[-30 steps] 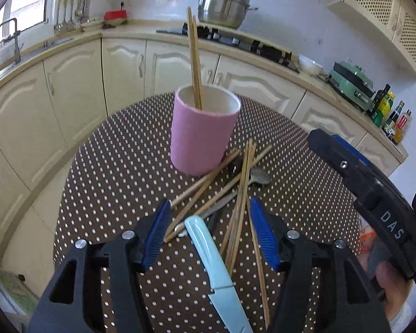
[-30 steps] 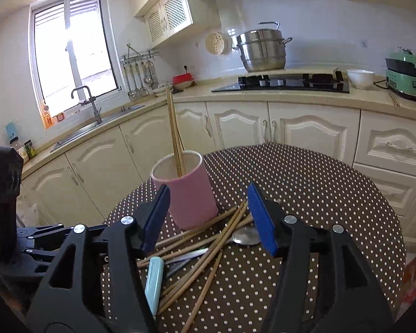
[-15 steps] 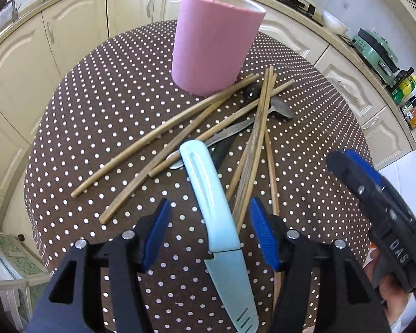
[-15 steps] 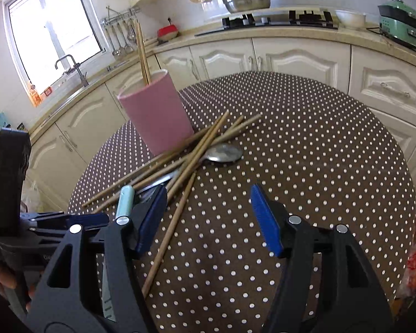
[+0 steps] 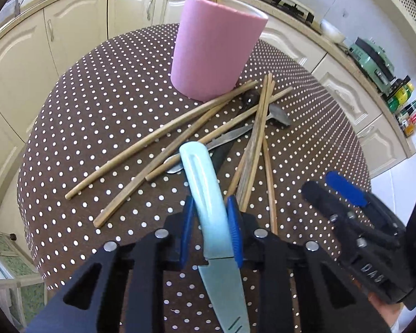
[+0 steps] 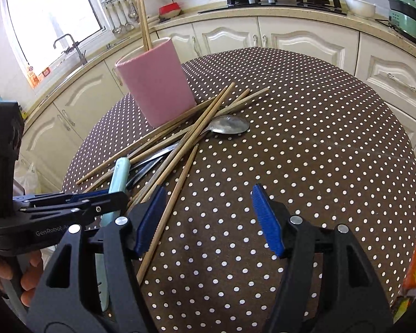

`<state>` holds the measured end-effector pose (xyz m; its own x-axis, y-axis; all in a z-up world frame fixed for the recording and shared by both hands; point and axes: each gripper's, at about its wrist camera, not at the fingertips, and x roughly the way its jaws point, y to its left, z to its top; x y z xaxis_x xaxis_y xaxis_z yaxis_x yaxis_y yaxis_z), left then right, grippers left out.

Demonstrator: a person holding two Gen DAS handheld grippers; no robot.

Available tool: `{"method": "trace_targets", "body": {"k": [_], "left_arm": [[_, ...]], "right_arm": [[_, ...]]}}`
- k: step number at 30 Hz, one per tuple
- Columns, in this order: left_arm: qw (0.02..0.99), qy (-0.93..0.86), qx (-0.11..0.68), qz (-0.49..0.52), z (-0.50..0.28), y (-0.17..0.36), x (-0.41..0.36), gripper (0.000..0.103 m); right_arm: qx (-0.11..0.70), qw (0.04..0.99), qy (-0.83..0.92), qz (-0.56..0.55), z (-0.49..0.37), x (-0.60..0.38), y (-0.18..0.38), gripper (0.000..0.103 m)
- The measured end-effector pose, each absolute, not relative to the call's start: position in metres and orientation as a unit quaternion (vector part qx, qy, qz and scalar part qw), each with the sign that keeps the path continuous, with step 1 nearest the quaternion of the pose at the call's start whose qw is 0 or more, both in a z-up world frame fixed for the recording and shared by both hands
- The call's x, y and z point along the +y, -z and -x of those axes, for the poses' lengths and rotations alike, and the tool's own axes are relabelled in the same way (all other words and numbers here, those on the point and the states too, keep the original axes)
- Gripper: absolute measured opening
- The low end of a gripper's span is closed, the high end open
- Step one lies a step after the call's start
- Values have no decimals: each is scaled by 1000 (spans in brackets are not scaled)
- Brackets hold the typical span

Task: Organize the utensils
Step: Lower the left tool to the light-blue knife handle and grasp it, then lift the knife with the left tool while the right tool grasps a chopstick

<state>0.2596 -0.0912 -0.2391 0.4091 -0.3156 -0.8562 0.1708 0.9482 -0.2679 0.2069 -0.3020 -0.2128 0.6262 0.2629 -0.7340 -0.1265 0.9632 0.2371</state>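
A pink holder point(image 5: 216, 52) stands on the dotted round table point(image 5: 97, 111) with two chopsticks upright in it. Several loose wooden chopsticks point(image 5: 158, 136) and a metal spoon point(image 6: 230, 125) lie in a pile in front of it. My left gripper point(image 5: 211, 222) is shut on the handle of a light blue knife point(image 5: 205, 186), whose blade points back toward me. The holder point(image 6: 155, 83), the knife point(image 6: 119, 177) and the left gripper point(image 6: 97, 202) also show in the right wrist view. My right gripper point(image 6: 208, 216) is open and empty above the table, right of the pile.
Cream kitchen cabinets point(image 6: 305, 38) curve around behind the table, with a hob, a steel pot and a green appliance point(image 6: 410, 16) on the counter. A sink and window point(image 6: 52, 19) are at the left. The right gripper point(image 5: 355, 216) hangs by the table's right edge.
My left gripper has come down over the blue knife and closed on its handle. My right gripper has tilted downward toward the table and stays open.
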Motion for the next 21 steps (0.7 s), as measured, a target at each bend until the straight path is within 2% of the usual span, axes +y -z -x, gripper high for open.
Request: {"method": "trace_targets", "body": {"k": [13,14,16,21], "left_arm": [[865,146,477,57,-237,209,-74,23],[865,146,477,57,-237,208,-74,23],[865,148,476,59,-236,206,-74,22],[866,155,472,60,-235,203,-80,22]], "right_arm": [[488,865,-115,22,-219,-263,225,63],[490,864,-111,31,-220,-263,225,60],[491,864,-105,41,-222,-264,224,35],[498,860,-111,31,-221,-275,226,15]]}}
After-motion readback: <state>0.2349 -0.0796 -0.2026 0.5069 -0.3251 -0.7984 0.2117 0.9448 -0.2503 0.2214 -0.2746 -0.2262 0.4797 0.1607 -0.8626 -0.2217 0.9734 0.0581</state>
